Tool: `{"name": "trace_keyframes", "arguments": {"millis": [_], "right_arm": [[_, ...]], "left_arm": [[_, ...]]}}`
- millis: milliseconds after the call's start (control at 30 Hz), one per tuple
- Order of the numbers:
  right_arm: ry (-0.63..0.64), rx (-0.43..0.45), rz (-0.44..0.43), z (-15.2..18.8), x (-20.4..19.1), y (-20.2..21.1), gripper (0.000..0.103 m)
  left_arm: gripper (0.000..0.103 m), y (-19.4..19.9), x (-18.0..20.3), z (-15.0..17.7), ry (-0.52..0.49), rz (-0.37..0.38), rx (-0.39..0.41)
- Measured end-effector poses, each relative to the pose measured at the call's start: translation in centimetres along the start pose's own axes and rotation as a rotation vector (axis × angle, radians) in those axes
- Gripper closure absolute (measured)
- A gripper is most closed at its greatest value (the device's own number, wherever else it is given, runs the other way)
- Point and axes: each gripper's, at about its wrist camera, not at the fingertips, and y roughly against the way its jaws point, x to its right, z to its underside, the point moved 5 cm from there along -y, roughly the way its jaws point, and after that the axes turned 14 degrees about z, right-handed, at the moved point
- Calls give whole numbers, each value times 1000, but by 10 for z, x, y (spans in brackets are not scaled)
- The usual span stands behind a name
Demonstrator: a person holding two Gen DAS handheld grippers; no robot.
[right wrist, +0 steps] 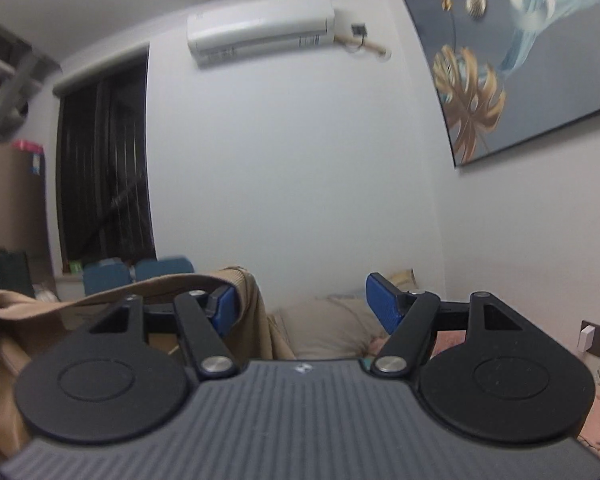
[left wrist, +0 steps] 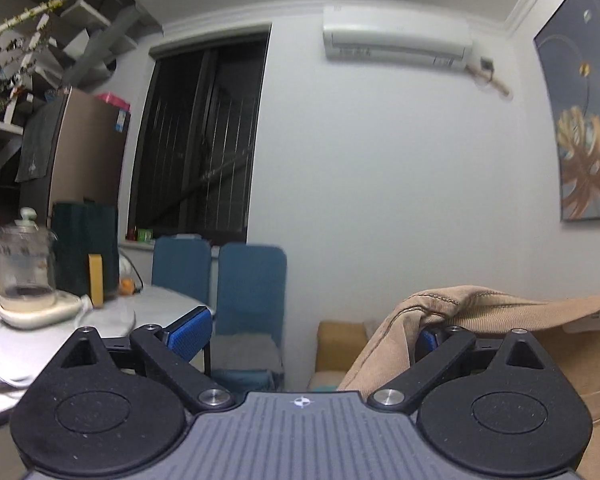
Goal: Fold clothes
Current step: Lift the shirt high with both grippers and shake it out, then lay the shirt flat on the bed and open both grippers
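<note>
Tan garment point(left wrist: 480, 312) edge draped over both wide-open grippers point(left wrist: 312, 336) point(right wrist: 304, 304), nothing clamped

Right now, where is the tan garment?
The tan garment stretches between the grippers: draped over the left gripper's right finger and the right gripper's left finger, in front of the white wall.

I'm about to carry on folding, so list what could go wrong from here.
1. Both grippers are open: the tan garment only drapes over the left gripper's one finger and the right gripper's one finger, so it may slide off.
2. The glass kettle stands close on the table; a swing could hit it.
</note>
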Motion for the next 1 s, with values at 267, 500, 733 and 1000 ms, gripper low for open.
{"name": "trace_keyframes", "arguments": {"millis": [267,500,733,1000], "right_arm": [[76,-119,28,111,-37,-207,33],[142,-251,77,251,-55,-400,34],[247,-499,63,399,-66,-521,35],[360,-855,-83,473,-89,-536,35]], "left_arm": [[4,-232,-36,102,67,-42,-119],[5,-454,-59,243,-4,-54,-282],[7,-588,-85,398,-28,-52,-554],[6,-618,-91,477,10,73,-892]]}}
